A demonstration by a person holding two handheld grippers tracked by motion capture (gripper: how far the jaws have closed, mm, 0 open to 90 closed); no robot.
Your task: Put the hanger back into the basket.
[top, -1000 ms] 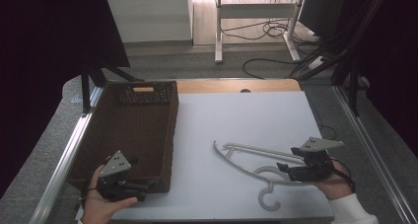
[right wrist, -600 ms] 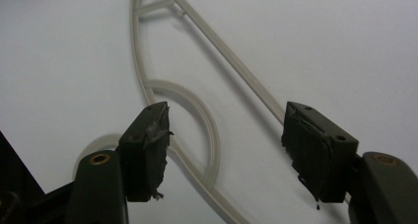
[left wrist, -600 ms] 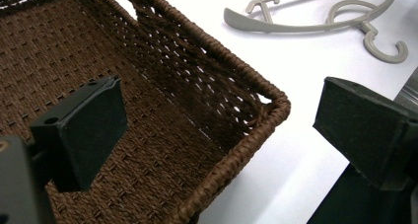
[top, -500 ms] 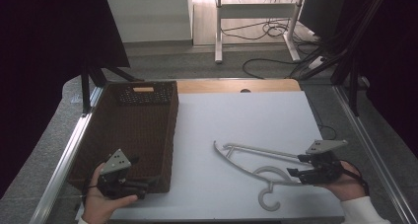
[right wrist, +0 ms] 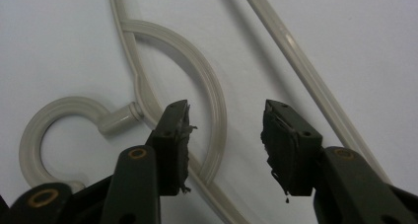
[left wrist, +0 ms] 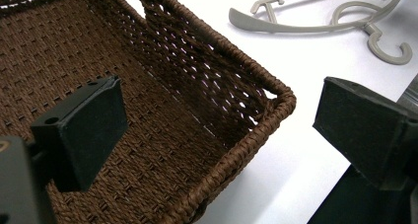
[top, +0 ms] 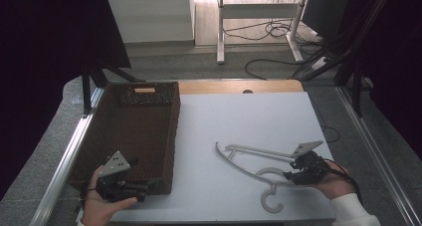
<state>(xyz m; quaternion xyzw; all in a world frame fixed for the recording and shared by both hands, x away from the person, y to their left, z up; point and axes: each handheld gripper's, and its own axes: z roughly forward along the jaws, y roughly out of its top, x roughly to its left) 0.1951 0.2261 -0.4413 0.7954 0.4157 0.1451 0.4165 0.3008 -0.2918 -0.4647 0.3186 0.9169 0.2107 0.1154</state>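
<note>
A grey plastic hanger (top: 249, 162) lies flat on the white table (top: 249, 116), its hook (right wrist: 54, 130) toward the near edge. My right gripper (top: 294, 173) rests over the hanger's right end, open, with its jaws on either side of the curved loop (right wrist: 217, 120). A brown woven basket (top: 134, 131) stands at the table's left. My left gripper (top: 142, 188) sits at the basket's near right corner (left wrist: 276, 103), open, one jaw over the basket's inside and the other outside the rim. The hanger (left wrist: 315, 21) also lies beyond that corner.
Metal rails (top: 64, 161) run along both table sides. A wooden strip (top: 239, 86) borders the far edge. Beyond it stand a desk frame (top: 259, 12) and loose cables (top: 278, 34) on the floor.
My right gripper has slid a little to the right and toward the near edge along the hanger. The left gripper and the basket have stayed put.
</note>
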